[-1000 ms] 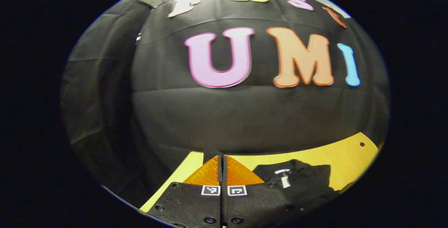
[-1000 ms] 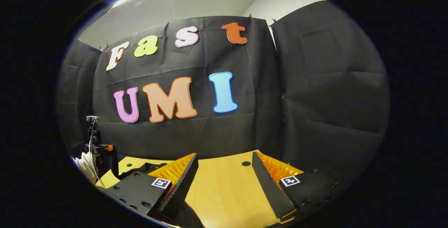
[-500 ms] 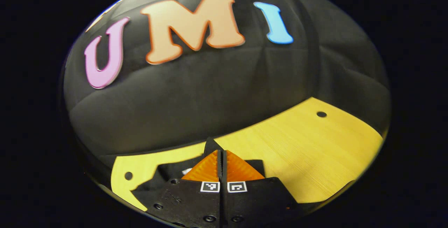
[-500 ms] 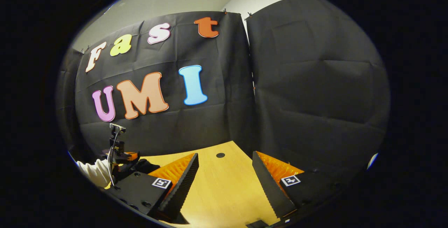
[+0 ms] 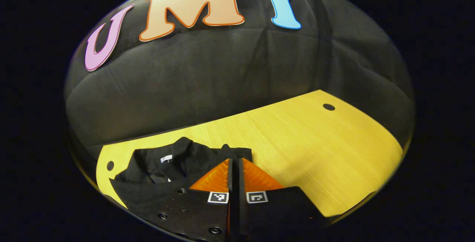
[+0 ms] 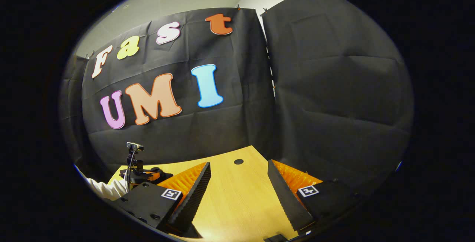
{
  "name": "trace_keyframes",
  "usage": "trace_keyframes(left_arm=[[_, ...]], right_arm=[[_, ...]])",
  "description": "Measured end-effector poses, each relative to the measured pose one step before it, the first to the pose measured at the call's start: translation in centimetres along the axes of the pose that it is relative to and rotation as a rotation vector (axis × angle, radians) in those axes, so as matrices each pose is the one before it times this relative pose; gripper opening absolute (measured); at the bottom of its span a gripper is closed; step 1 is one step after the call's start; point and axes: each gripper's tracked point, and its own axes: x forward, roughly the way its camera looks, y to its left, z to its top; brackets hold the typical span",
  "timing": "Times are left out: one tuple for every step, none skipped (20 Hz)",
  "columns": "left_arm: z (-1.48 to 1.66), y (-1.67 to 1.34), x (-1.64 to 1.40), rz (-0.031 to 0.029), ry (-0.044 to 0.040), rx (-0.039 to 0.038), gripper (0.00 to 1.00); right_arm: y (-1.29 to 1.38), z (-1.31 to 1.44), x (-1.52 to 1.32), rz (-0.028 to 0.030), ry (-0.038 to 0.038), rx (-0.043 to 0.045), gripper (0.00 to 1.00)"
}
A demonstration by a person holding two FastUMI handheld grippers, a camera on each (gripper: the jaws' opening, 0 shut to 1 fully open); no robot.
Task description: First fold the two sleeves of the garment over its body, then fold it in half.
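Black garment (image 5: 167, 164) cloth pinched between closed left gripper (image 5: 233, 164) over wooden table (image 5: 315, 141) for folding, right gripper (image 6: 239, 186) wide, idle.

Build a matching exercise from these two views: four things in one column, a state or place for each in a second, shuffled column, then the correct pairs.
Things:
1. left claw
2. right claw
3. black garment
4. round hole in the wooden table

States or places:
A. fingers spread wide apart over bare wood
B. lying rumpled on the table's near left part
C. fingers closed together with dark cloth pinched between the tips
D. near the table's far edge, by the booth wall

Pairs: 1-C, 2-A, 3-B, 4-D
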Motion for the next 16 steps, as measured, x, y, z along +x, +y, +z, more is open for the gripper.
trace_keyframes(left_arm=[[0.450, -0.523, -0.757, -0.01795, -0.01141, -0.01090, 0.22], [0.672, -0.146, -0.841, -0.00087, -0.01198, 0.00671, 0.41], [0.823, 0.032, -0.669, -0.00020, -0.02400, 0.01043, 0.61], [1.073, 0.536, -0.895, 0.02394, -0.03532, 0.00992, 0.80], [1.179, 0.418, -1.234, 0.01725, -0.03209, 0.00090, 0.99], [1.160, 0.254, -1.328, 0.01235, -0.03123, -0.00743, 0.98], [1.148, 0.445, -1.525, 0.01083, -0.02763, -0.00424, 0.96], [1.025, 0.753, -1.504, 0.01559, -0.02648, 0.00244, 0.96], [0.874, 0.821, -1.648, 0.01527, -0.02122, 0.00618, 0.96], [0.800, 1.080, -1.839, 0.01951, -0.02109, 0.00326, 0.96], [0.745, 1.160, -2.041, 0.02452, -0.02206, -0.00159, 0.96], [0.343, 1.270, -2.200, 0.03011, -0.01734, -0.00349, 0.96], [-0.058, 1.525, -2.322, 0.03319, -0.01211, -0.00330, 0.95], [-0.716, 1.584, -2.215, 0.03407, -0.00892, 0.00311, 1.00], [-1.196, 1.659, -2.342, 0.03795, 0.00475, 0.00905, 0.95], [-2.101, 1.696, -2.443, 0.03540, 0.03922, 0.01560, 1.00]], right_arm=[[0.488, 0.017, 0.240, 0.01603, 0.00035, -0.00531, 0.98], [0.524, -0.236, 0.269, 0.01722, 0.00271, -0.00458, 0.98], [0.620, -0.080, 0.282, 0.01868, 0.00175, -0.00414, 0.98], [0.703, -0.263, 0.153, 0.02129, 0.00113, -0.00409, 0.98], [0.635, -0.192, 0.290, 0.02090, -0.00129, -0.00661, 0.98], [0.650, -0.612, 0.372, 0.02051, 0.00399, -0.01084, 0.98], [0.601, -0.872, 0.426, 0.01522, 0.01470, -0.02084, 0.98], [0.622, -1.255, 0.510, 0.01659, 0.01939, -0.02675, 0.98], [0.867, -1.174, 0.420, 0.02024, 0.02692, -0.03294, 0.98], [1.084, -1.471, 0.332, 0.02595, 0.03110, -0.03471, 0.98], [1.335, -1.351, 0.326, 0.03289, 0.03168, -0.03541, 0.98], [1.700, -1.406, 0.462, 0.03871, 0.03125, -0.03250, 0.98], [1.873, -1.365, 0.478, 0.04625, 0.03107, -0.02718, 0.98], [1.867, -1.760, 0.585, 0.04559, 0.03444, -0.01843, 0.98], [1.936, -2.058, 0.603, 0.05121, 0.04679, -0.01134, 0.98], [1.449, -2.059, 0.704, 0.03553, 0.04432, -0.00727, 0.98]])
